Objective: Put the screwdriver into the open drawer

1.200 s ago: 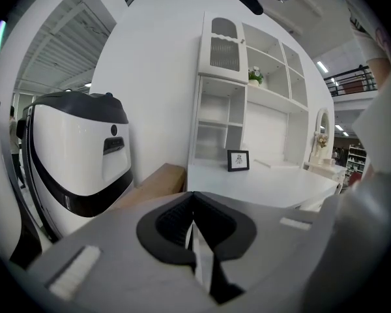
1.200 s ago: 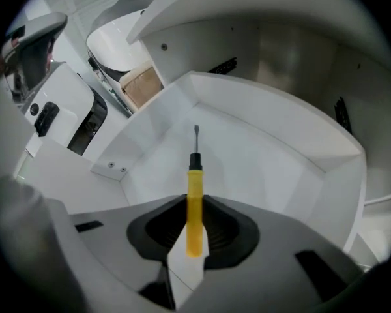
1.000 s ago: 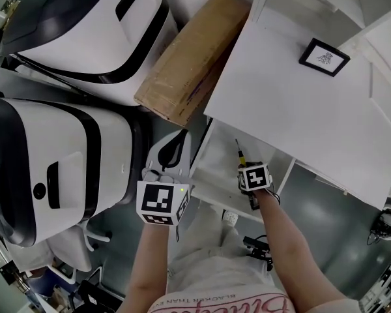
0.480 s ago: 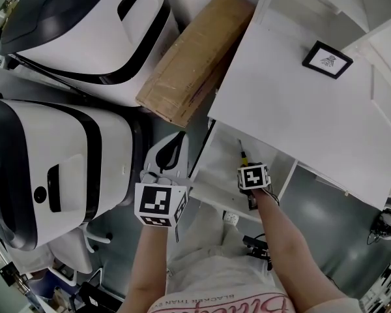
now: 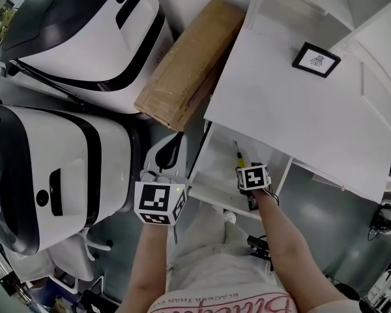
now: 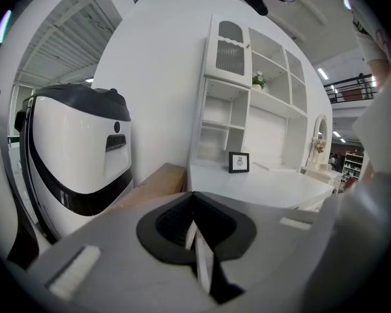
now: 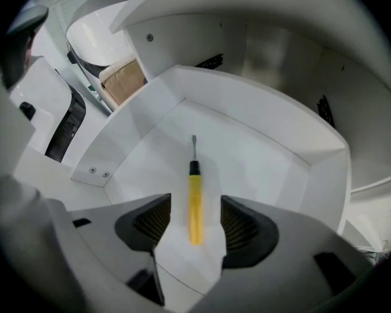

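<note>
Screwdriver [image 7: 194, 194] is lying in the open drawer [image 7: 267, 165]; it is probably light, rigid and smooth, so grip mid-handle. Your right tongs [image 7: 195, 222] have just been opening astride it, not pressing; your left tongs [image 6: 194, 232] are sitting closed, empty.

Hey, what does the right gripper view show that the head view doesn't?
Only the right gripper view: how the right gripper stands, jaws apart, having just been opening, with the whole yellow screwdriver lying between them, untouched, on the drawer floor. Only the head view: the framed picture on the desk top, and the left gripper. Both: the open drawer, at least part of the screwdriver, and the cardboard box.
</note>
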The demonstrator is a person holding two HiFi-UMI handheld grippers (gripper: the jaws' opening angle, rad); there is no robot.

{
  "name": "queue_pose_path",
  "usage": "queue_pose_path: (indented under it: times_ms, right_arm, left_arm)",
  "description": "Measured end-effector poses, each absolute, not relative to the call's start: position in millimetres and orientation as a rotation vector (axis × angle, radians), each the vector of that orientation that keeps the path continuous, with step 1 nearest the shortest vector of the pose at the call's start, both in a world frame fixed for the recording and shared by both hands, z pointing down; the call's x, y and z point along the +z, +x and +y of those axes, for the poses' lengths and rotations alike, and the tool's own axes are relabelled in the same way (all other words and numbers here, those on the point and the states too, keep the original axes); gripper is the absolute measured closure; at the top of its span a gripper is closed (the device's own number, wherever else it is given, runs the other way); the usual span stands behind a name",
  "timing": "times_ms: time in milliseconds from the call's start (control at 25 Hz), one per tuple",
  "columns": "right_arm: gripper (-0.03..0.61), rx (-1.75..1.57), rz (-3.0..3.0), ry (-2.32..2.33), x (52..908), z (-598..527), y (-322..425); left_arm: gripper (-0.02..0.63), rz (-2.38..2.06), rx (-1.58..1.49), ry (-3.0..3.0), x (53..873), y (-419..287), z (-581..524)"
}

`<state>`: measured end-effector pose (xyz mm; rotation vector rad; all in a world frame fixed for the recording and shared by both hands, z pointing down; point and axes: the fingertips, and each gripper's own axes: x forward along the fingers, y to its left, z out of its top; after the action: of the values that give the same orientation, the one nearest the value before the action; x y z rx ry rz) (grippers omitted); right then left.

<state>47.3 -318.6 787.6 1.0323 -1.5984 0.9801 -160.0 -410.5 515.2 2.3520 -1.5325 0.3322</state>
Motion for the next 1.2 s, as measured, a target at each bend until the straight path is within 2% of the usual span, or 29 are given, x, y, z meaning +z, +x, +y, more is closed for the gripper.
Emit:
queue_pose_path:
  times_ms: [880,1080,1200]
  right_arm:
    - [0.350,0.881,-1.776,1.117,698,-317,72]
    - [0.358,0.867,-1.830,1.124,677,-319,75]
    - [0.388,0.845,-1.868,1.144,658,-324,80]
  left_arm:
    - [0.604,-1.565,0.271,2.408,464,-124,-373]
    - [0.604,-1.590,0.253,2.416,451,-119,-364]
    - [0.604,-1.611,0.235,2.426,441,-114,-361]
